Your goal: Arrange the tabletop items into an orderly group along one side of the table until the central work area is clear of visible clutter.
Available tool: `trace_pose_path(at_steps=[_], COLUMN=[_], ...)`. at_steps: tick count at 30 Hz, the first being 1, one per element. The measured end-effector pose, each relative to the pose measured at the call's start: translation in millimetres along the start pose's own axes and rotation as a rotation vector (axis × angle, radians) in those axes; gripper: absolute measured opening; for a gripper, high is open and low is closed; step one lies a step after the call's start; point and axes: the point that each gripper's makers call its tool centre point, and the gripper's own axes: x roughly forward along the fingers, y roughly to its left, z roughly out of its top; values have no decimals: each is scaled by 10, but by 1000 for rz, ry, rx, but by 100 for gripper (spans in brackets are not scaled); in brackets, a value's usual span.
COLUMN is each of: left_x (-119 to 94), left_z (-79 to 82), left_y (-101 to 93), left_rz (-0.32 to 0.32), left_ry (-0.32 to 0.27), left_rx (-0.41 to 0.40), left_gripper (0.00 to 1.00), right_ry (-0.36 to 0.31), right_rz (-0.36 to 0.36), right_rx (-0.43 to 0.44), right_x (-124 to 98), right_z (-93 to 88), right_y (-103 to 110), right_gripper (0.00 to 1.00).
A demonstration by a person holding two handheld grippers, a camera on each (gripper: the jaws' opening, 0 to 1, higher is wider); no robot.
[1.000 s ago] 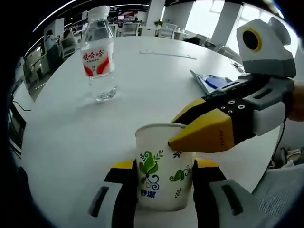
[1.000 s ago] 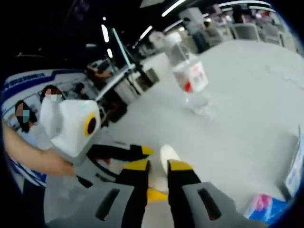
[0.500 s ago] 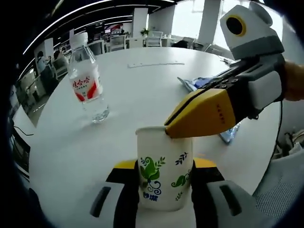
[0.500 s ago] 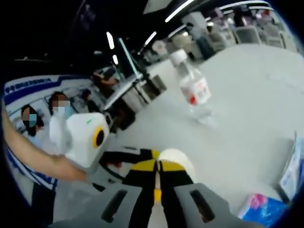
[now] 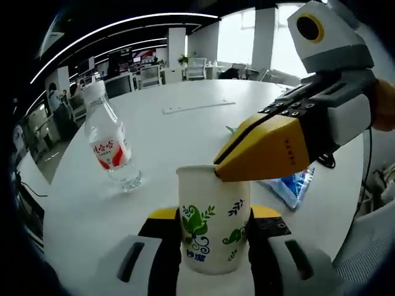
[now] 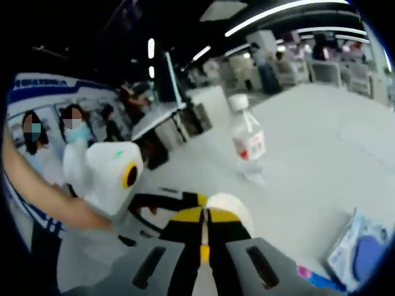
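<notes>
1. Left gripper view: paper cup (image 5: 213, 227), white with a green and blue leaf print, stands upright between the jaws of the left gripper (image 5: 213, 229). Both yellow-topped jaws press against its sides; the cup is pinched.
2. Same view: right gripper (image 5: 229, 171) enters from the right. Its yellow tip sits on the cup's rim, on the right-hand side.
3. Same view: water bottle (image 5: 111, 148) with a red and white label stands upright on the white table (image 5: 179, 132), well apart from the cup, up and to the left. A blue packet (image 5: 290, 186) lies on the table behind the right gripper. A thin pale strip (image 5: 199, 106) lies farther off.
4. Right gripper view: the right gripper (image 6: 204, 217) has its jaws pressed together, closed on the cup's rim (image 6: 236, 206), whose white edge shows just beyond the tips.
5. Same view: the left gripper (image 6: 165, 200) sits left of it, held by a person's forearm (image 6: 46, 200). The bottle (image 6: 247, 145) stands beyond, and the blue packet (image 6: 364, 250) lies at lower right.
</notes>
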Motion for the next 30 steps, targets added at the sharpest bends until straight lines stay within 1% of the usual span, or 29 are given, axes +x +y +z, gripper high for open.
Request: trace_pose_path(at_steps=[3, 5, 6, 7, 9, 11, 12, 14, 17, 21, 24, 28, 30], left_x=[42, 68, 78, 95, 116, 128, 135, 156, 177, 227, 277, 334, 368], left_z=[100, 140, 163, 194, 251, 312, 336, 375, 428, 497, 556, 647, 666], left_y=[-3, -6, -5, -1, 11, 29, 35, 60, 91, 116, 134, 159, 169], left_rz=[-2, -3, -2, -2, 4, 12, 15, 23, 33, 39, 42, 52, 53], left_ry=[-30, -36, -42, -51, -66, -89, -98, -111, -126, -142, -153, -176, -178], left_rx=[7, 16, 19, 19, 31, 44, 49, 54, 63, 68, 59, 53, 53], left_gripper=[40, 40, 40, 40, 40, 40, 39, 39, 39, 39, 39, 39, 39], right_ry=[-5, 0, 1, 1, 5, 11, 14, 11, 0, -7, -12, -27, -24], right_rz=[-24, -29, -38, -43, -41, -42, -41, -53, -57, -72, -91, -99, -106], right_rx=[-43, -73, -127, -157, -182, -254, -266, -277, -268, -291, -326, -314, -313], right_x=[-40, -50, -56, -58, -50, -36, -27, -17, -15, -17, -26, -28, -18], right_z=[59, 75, 96, 108, 118, 139, 137, 153, 186, 227, 266, 318, 322], right_y=[-38, -42, -51, -49, -13, 3, 15, 6, -38, -95, -151, -233, -269], right_gripper=[0, 0, 0, 0, 0, 0, 0, 0, 0, 0, 0, 0, 0])
